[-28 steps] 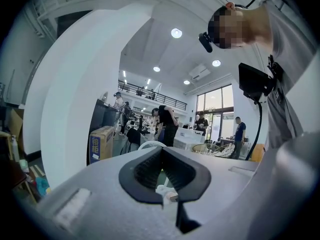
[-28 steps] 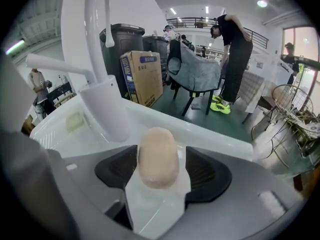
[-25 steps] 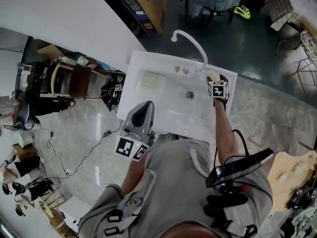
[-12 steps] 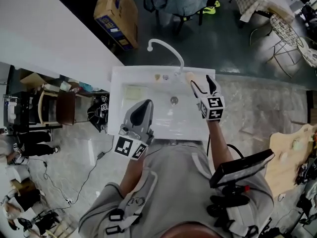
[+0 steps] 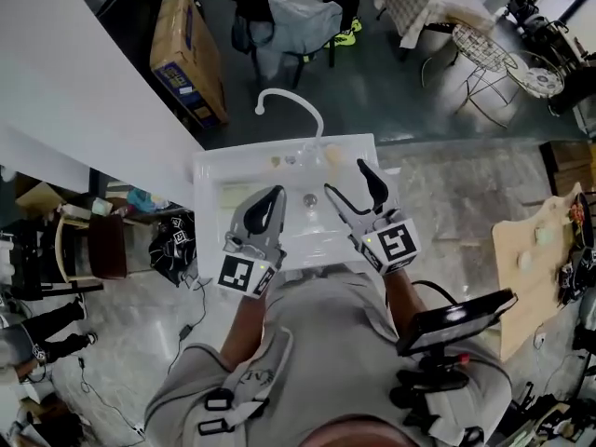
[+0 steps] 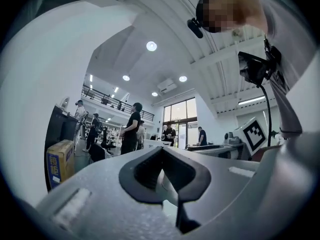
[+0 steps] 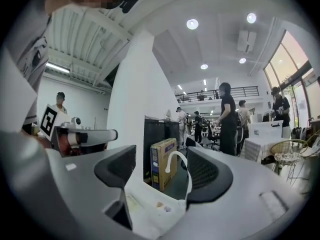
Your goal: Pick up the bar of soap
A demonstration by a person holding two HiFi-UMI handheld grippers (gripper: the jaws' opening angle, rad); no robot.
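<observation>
A beige bar of soap [image 5: 333,154] lies on the back rim of the white sink [image 5: 209,170], just right of the curved white faucet [image 5: 289,101]. My right gripper [image 5: 346,177] hovers over the sink's right half, a little nearer to me than the soap. Its jaws are open with nothing between them. In the right gripper view the gripper [image 7: 162,176] looks across the sink at the faucet [image 7: 177,159], and the soap is hidden there. My left gripper [image 5: 270,198] is shut and empty over the sink's front left.
A pale yellow flat piece [image 5: 233,196] lies in the sink's left part. A cardboard box [image 5: 182,54] and a chair with clothes [image 5: 289,17] stand on the dark floor behind the sink. People stand farther back in the hall [image 7: 227,119].
My right gripper has drawn back from the soap towards my body, jaws still open. The soap stays on the rim. The left gripper has not moved over the sink.
</observation>
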